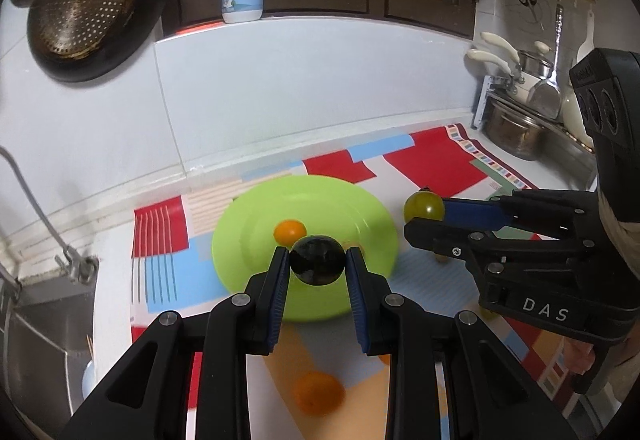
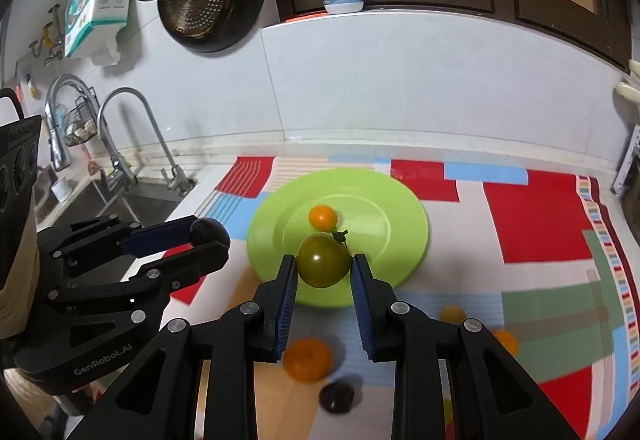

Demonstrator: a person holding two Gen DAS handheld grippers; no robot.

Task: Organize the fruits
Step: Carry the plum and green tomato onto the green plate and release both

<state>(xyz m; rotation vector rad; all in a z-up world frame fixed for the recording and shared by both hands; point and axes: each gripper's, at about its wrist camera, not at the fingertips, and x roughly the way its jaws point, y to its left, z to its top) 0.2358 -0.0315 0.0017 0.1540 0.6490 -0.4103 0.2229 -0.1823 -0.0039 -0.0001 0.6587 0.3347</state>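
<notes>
Glossy black round fruit (image 1: 317, 260) gripped in left claw (image 1: 317, 264), olive-green stemmed tomato (image 2: 323, 260) gripped in right claw (image 2: 324, 268)

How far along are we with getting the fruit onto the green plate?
Done: one orange fruit sits on the green plate. In hand: left gripper holds a dark fruit; right gripper holds a green tomato. Left: several fruits on the mat, including a larger orange one.

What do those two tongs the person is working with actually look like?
Both are matte black plastic with triangular cut-outs and round silver pivot pins. Each finger carries a ribbed blue pad. The left tongs read "GenRobot.AI" on the body in the right view; the right tongs read "DAS" in the left view. Each has a black camera block above the handle.
</notes>
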